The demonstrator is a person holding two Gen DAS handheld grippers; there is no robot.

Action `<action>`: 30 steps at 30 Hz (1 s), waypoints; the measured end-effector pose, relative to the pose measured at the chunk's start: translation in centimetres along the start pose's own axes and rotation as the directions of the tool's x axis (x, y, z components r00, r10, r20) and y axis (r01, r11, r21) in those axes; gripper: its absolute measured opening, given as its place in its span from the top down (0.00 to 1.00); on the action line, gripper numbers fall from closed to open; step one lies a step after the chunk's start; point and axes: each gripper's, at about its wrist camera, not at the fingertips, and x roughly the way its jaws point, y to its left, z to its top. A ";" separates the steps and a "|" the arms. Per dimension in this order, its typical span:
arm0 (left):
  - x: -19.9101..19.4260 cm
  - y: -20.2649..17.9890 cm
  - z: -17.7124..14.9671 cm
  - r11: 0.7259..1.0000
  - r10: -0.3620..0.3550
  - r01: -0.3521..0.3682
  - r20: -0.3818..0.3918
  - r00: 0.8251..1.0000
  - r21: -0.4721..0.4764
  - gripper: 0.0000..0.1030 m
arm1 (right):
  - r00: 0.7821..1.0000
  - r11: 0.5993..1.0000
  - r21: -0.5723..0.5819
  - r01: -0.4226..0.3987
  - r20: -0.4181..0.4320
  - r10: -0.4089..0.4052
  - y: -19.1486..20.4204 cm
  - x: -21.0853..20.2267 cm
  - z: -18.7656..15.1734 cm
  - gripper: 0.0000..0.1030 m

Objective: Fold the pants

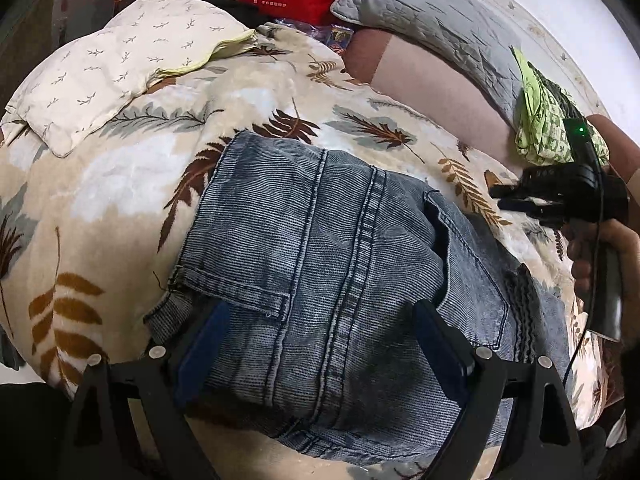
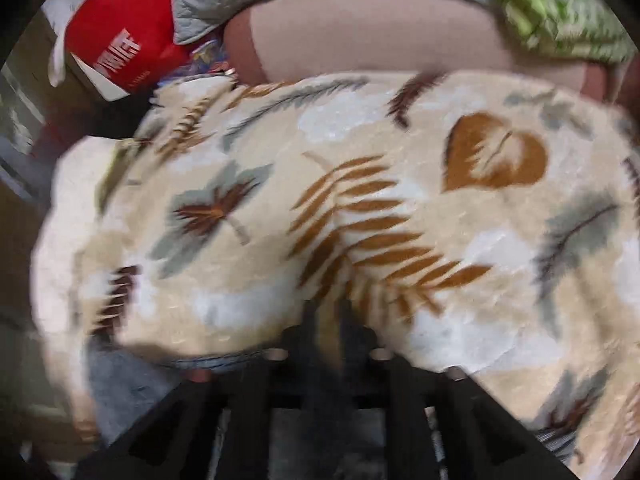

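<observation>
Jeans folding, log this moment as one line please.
jeans: folded on leaf blanket | left gripper: open over jeans | right gripper: off jeans, state unclear

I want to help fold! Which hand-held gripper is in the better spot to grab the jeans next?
Probably the left hand-held gripper: its wide-open fingers straddle the folded jeans. The right hand-held gripper sits off to the side over the leaf blanket, with its own view blurred.
</observation>
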 end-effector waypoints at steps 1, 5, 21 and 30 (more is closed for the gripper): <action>0.0 0.0 0.0 1.000 0.001 -0.001 0.000 1.000 -0.001 0.11 | 1.000 1.000 -0.003 -0.021 -0.023 0.021 0.2 0.1 -0.1 0.29; 0.0 0.0 0.0 1.000 0.001 -0.001 0.000 1.000 0.000 0.11 | 0.997 0.995 -0.097 0.001 -0.082 -0.009 1.8 1.9 -1.0 0.41; 0.1 -0.5 -0.2 0.999 0.034 -0.034 0.013 0.999 0.029 0.11 | 0.994 0.991 -0.099 -0.088 -0.074 0.080 4.7 -1.9 -7.5 0.82; -3.3 0.7 1.3 0.995 0.102 -0.100 0.132 0.986 -0.020 0.11 | 0.984 0.957 -0.274 -0.100 -0.170 0.054 8.2 -2.5 -13.7 0.80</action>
